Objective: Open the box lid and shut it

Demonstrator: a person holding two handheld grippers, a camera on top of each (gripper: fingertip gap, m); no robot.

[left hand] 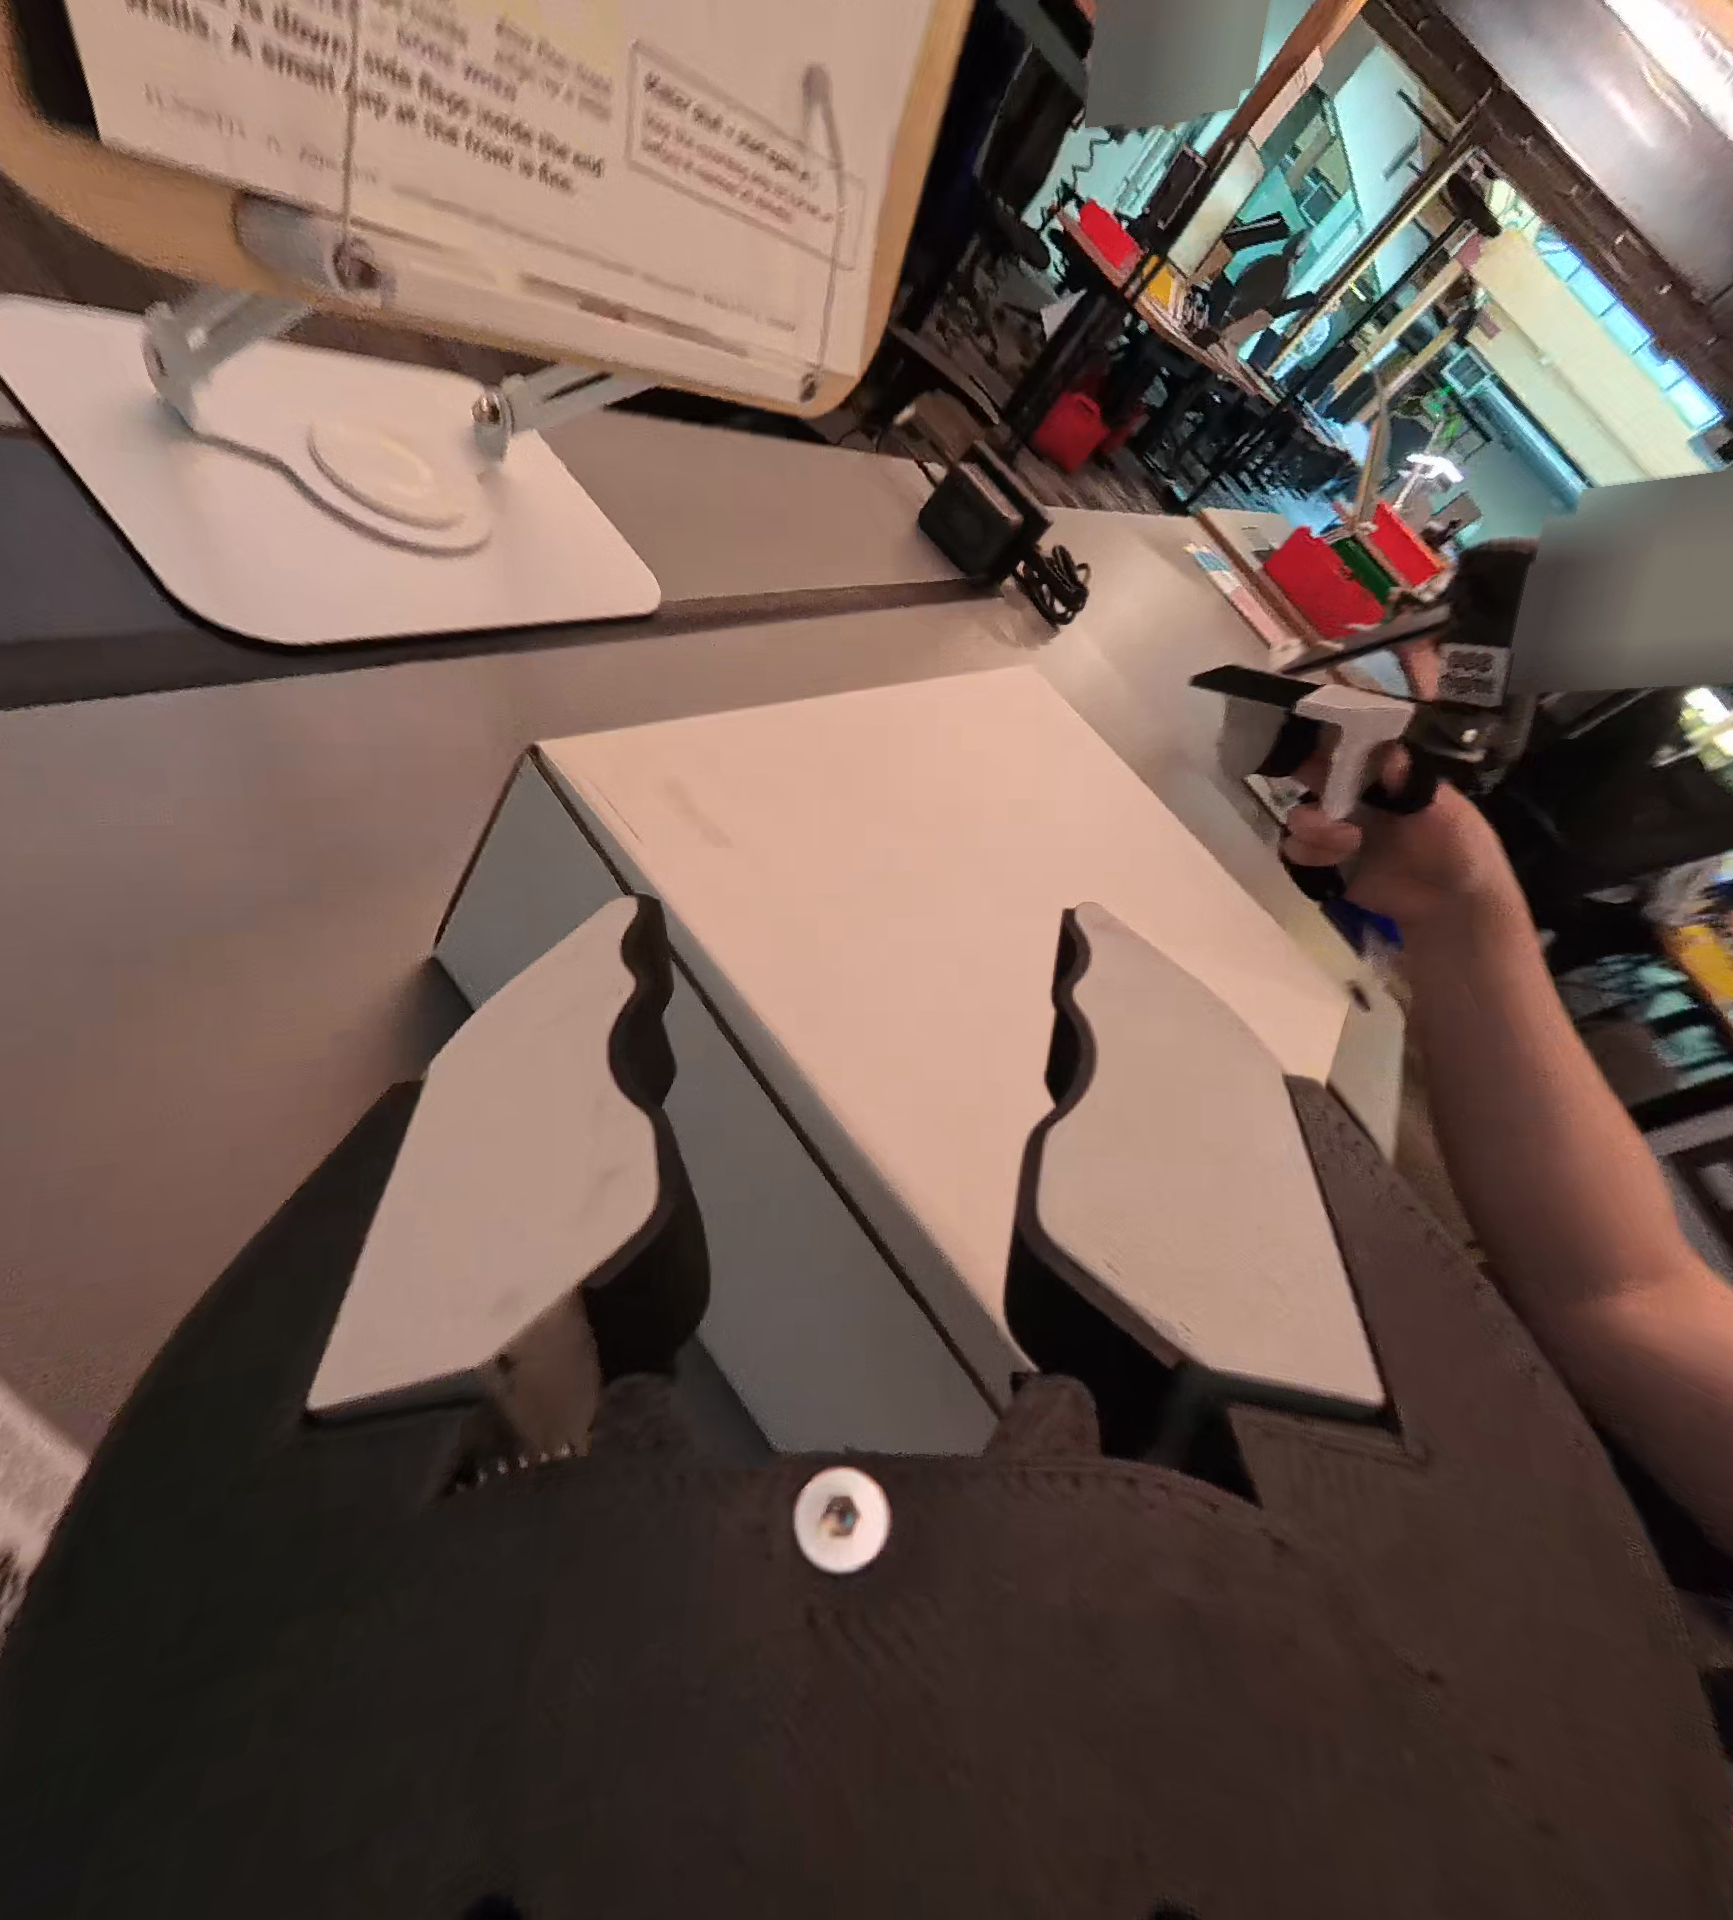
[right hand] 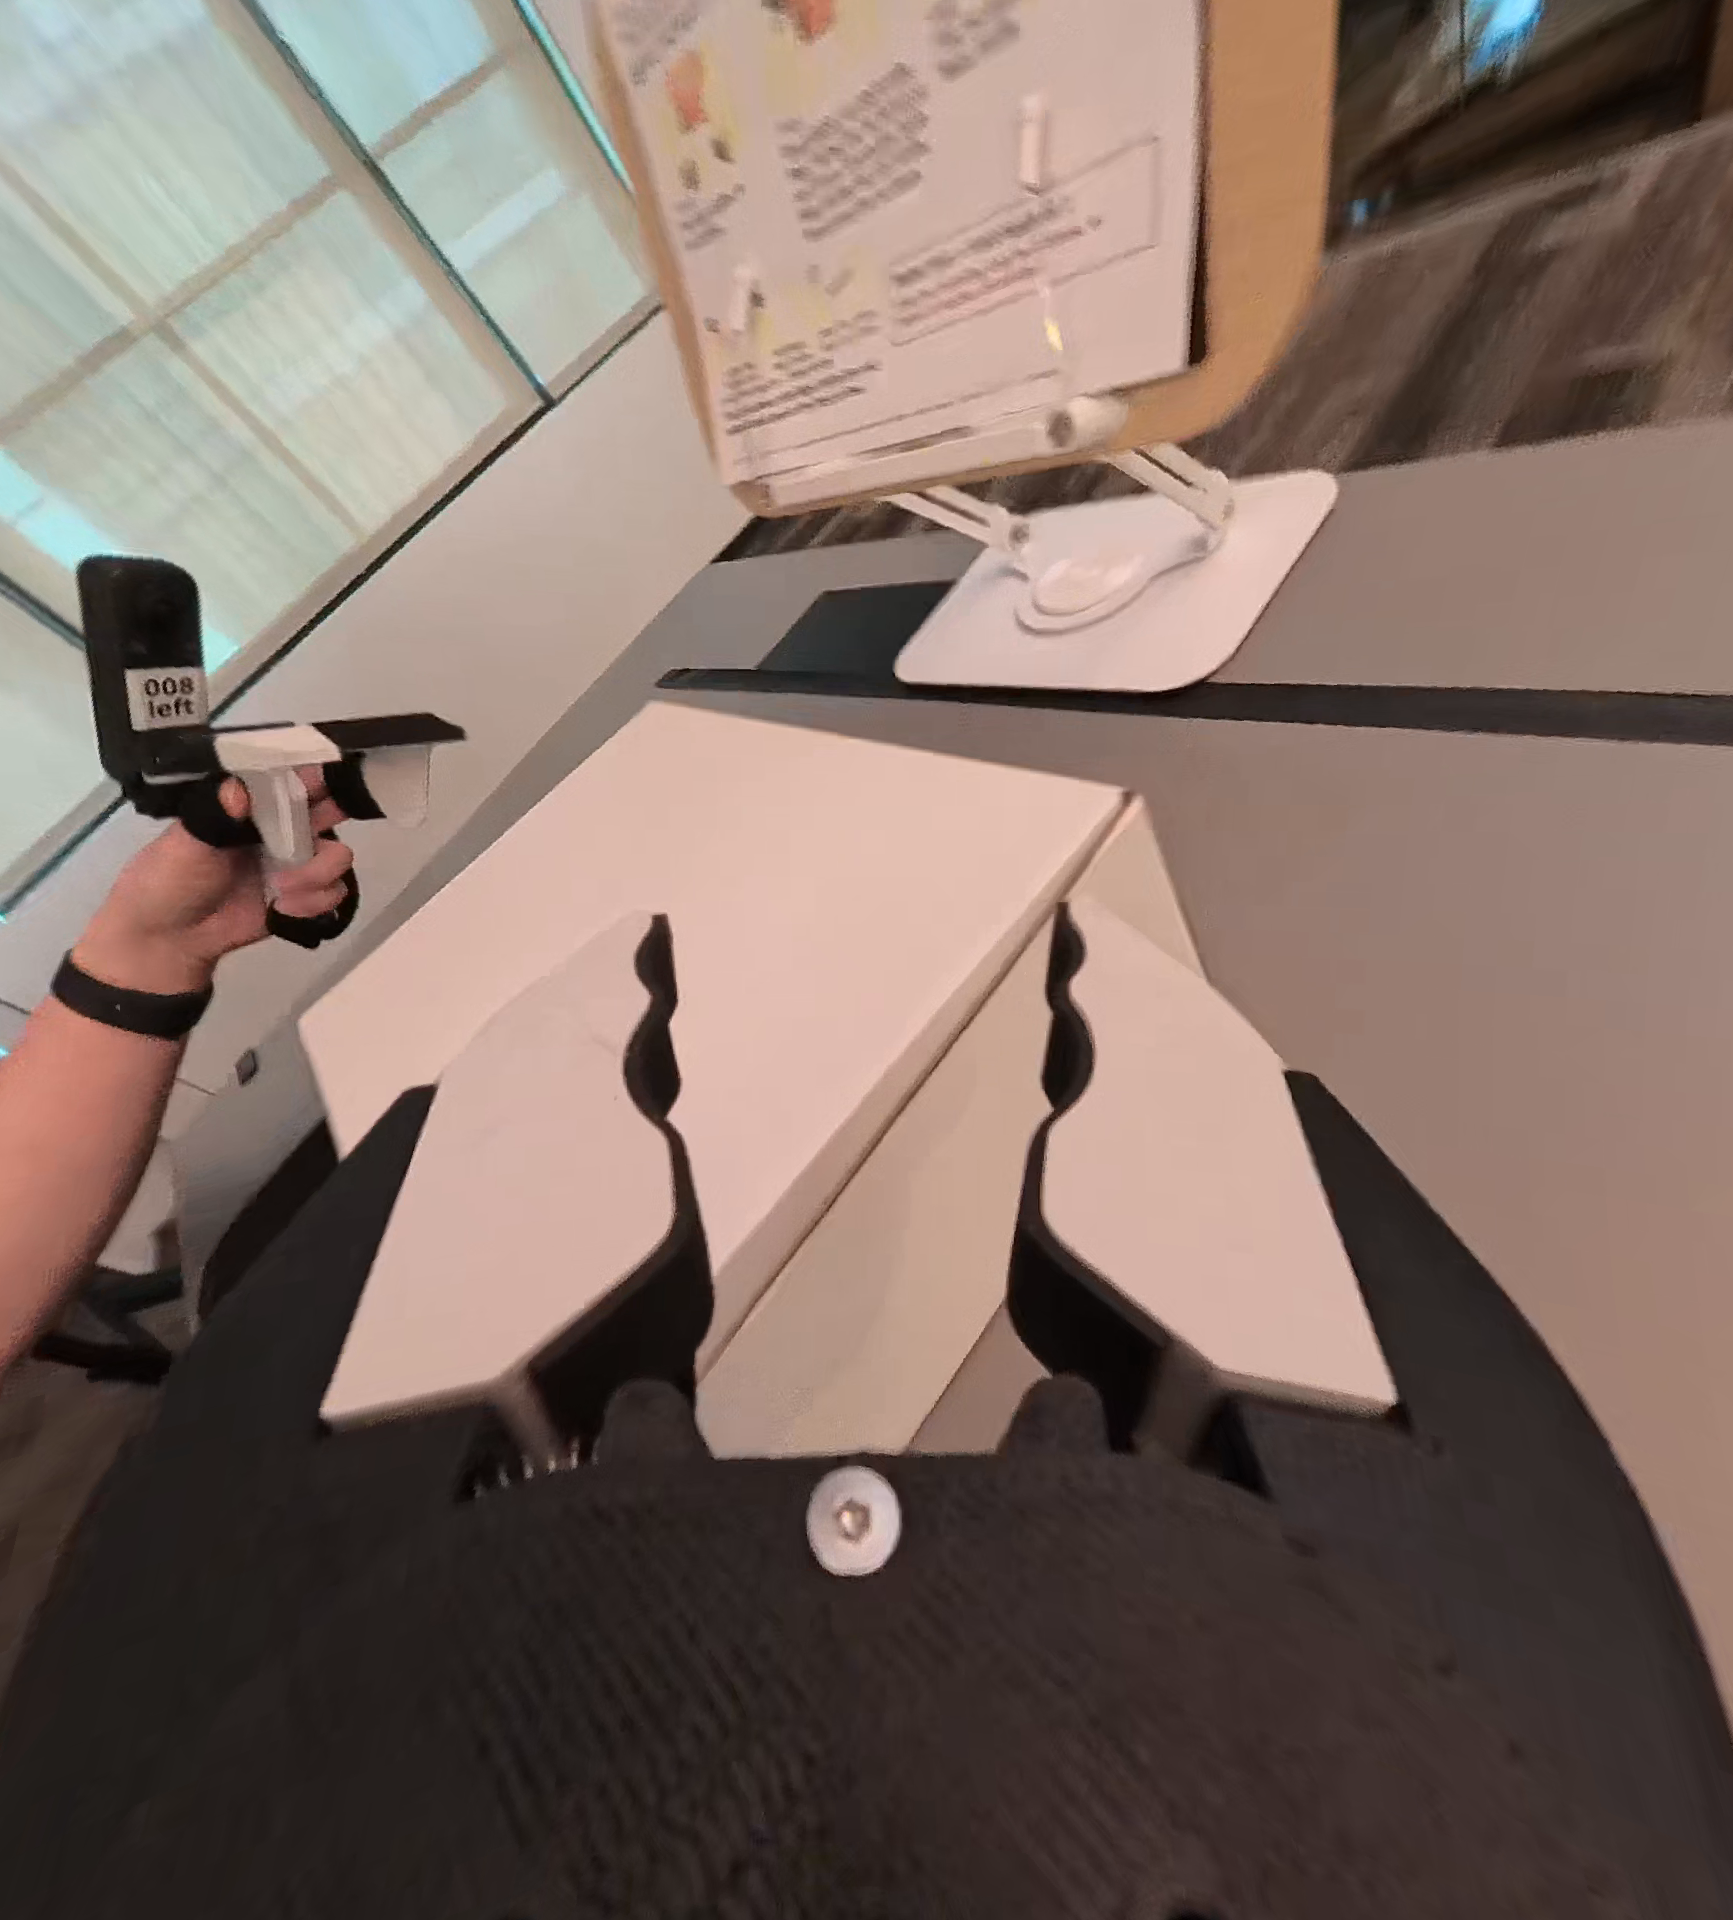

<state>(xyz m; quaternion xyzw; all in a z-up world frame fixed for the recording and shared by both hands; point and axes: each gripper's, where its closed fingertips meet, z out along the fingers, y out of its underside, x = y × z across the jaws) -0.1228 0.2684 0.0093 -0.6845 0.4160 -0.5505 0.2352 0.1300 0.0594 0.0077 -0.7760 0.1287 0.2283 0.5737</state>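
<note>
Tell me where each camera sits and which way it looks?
Left wrist view: on the left gripper, looking along its open fingers at the white box; right gripper and a forearm show.
Right wrist view: on the right gripper, facing the box; left gripper and a hand show.
Both share the box and the stand.

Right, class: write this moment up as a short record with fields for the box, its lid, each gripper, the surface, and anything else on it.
box: white box, resting on the grey table
lid: down, looks closed
left gripper: open, held over the box near one long edge, nothing between its fingers
right gripper: open, held over the box near the opposite long edge, nothing held
contact: neither gripper visibly grips the lid
other: document stand with a printed sheet, behind the box
</note>
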